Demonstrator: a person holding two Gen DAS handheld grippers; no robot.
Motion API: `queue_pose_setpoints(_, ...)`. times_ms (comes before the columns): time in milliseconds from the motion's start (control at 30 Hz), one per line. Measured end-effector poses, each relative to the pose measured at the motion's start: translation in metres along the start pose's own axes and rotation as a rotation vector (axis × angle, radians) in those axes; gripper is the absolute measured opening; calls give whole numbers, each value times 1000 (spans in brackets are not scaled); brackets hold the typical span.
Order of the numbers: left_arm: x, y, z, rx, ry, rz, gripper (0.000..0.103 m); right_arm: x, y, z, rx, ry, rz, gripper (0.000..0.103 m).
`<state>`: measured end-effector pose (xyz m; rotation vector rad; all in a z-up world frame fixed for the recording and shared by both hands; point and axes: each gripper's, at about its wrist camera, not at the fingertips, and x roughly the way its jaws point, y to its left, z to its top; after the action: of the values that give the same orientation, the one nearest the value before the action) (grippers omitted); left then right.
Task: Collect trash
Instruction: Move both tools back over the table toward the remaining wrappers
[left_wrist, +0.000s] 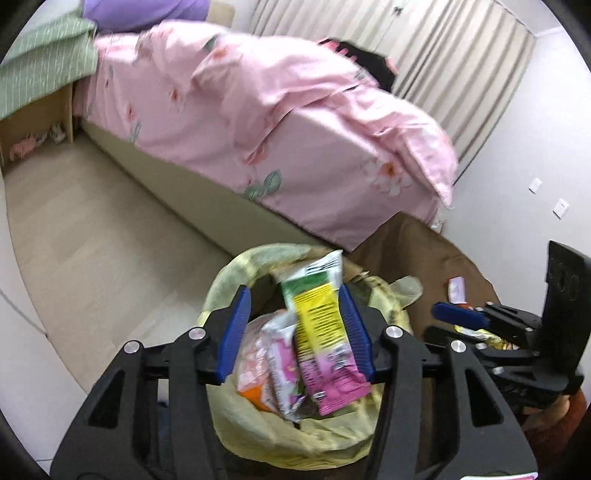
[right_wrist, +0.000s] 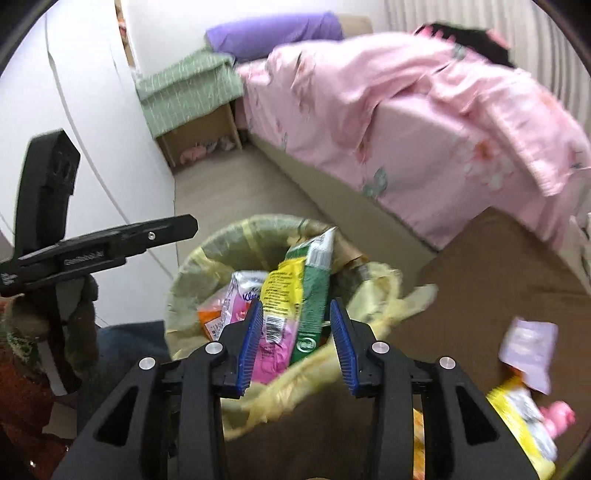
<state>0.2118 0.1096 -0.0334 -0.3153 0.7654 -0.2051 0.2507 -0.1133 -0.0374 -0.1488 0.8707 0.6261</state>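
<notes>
Two wrist views over a trash bin (left_wrist: 236, 273) lined with a pale yellow bag (left_wrist: 332, 439), taken as the landmark.

Left gripper (left_wrist: 293, 328): directly above the bin's mouth, pointing down into it. Its blue fingers (left_wrist: 234, 325) stand partly open. A long wrapper (left_wrist: 321, 325), green and white at the top, yellow in the middle and pink at the bottom, stands upright between them; it lies close against the right-hand finger, but whether that pad presses on it cannot be told, and the other finger is clear of it.

Right gripper (right_wrist: 297, 341): also above the bin, at its near rim. Its fingers (right_wrist: 251, 343) are partly open with no pad pressing on anything; the same wrapper (right_wrist: 280, 295) and a green packet (right_wrist: 312, 295) show in the gap, standing in the bin beyond the fingers.

Inside the bin: further packets, one pink and white (left_wrist: 280, 362) and one orange (left_wrist: 255, 397), leaning among the liner folds.

Outside the bin: on the brown mat (right_wrist: 498, 258) to its right lie a pale purple packet (right_wrist: 528, 350) and a yellow packet (right_wrist: 517, 417), both blurred.

Beyond the bin: a bed (left_wrist: 295, 147) under a pink floral cover, with a purple pillow (right_wrist: 273, 31) at its far end and a green striped cloth (right_wrist: 184, 88) draped over a small wooden stand beside it.
</notes>
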Motion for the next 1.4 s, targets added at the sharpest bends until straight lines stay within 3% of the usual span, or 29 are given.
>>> queue_pose_setpoints(133,-4,-34,-4,81,-10,-30,49,-63,-21,-19,26,-97,-84,36)
queue_pose_setpoints(400,21,-116,-29,236,92,-194,50,-162,-83,-81,125,-209,-319,36)
queue_pose_setpoints(633,55,-177,-43,335,145,-281,50,-194,-120,-151,253,-210,-400,36)
queue_pose_setpoints(800,79,-206,-31,381,177,-312,50,-191,-133,-193,339,-178,-399,36)
queue_pose_setpoints(1033,153,-238,-7,324,324,-249,49,-187,-139,-217,412,-201,-401,36)
queue_pose_setpoints(1167,179,-252,-6,404,298,-165,49,-182,-133,-219,379,-198,-403,36)
queue_pose_setpoints(1267,199,-258,-12,465,350,-129,32,-180,-127,-218,333,-193,-422,36)
queue_pose_setpoints(1300,200,-259,-13,474,347,-120,23,-180,-126,-219,327,-195,-423,36)
queue_pose_setpoints(1333,199,-259,-14,479,339,-128,4,-180,-126,-220,327,-197,-421,36)
queue_pose_setpoints(1400,197,-256,-15,461,361,-167,2,-179,-129,-222,340,-203,-410,36)
